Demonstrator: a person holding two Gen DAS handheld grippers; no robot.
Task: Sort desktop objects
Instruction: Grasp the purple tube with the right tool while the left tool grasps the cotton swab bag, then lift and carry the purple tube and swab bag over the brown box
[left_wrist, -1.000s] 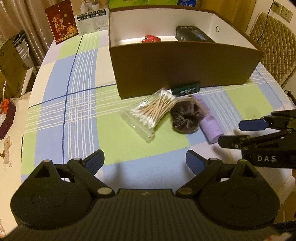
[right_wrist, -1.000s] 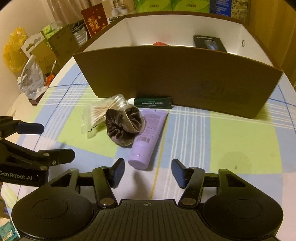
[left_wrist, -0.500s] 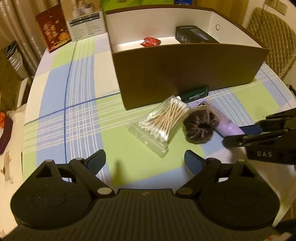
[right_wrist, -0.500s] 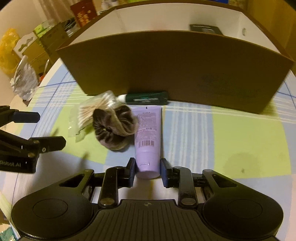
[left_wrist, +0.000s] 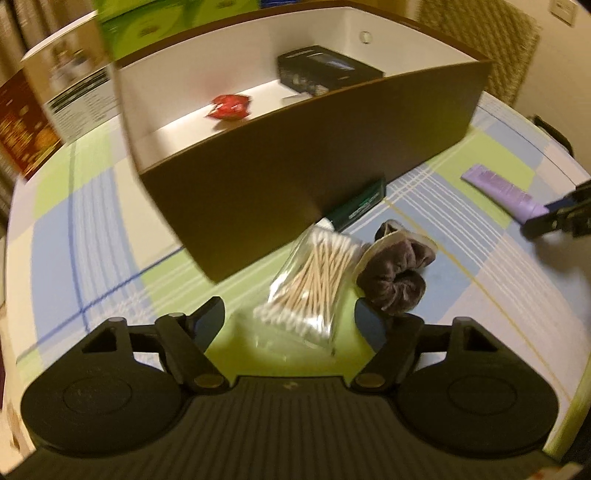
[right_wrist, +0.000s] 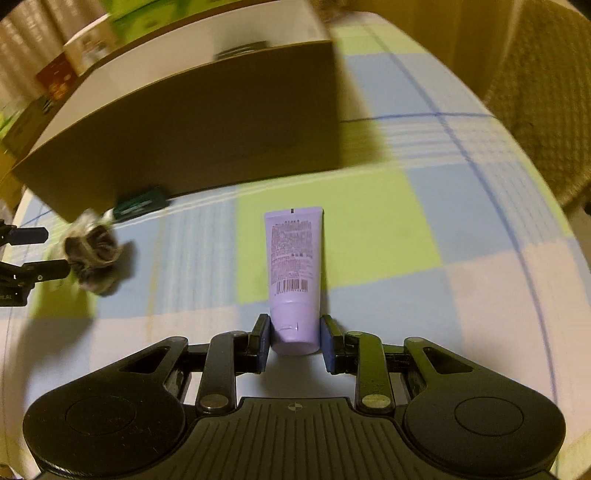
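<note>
Lavender cream tube (right_wrist: 294, 269), lying on the checked tablecloth (right_wrist: 388, 229) before the brown box (right_wrist: 207, 136), looks light, squashy and slick, so the right gripper (right_wrist: 294, 338) clamps its stiffer cap end, while the left gripper's (left_wrist: 290, 321) closing jaws straddle the cotton-swab bag (left_wrist: 314, 284).

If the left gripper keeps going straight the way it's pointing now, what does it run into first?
Most likely the clear plastic bag of cotton swabs, which lies between the closing fingers of the left gripper. The brown velvet scrunchie sits just beside the right finger; depth is uncertain.
</note>
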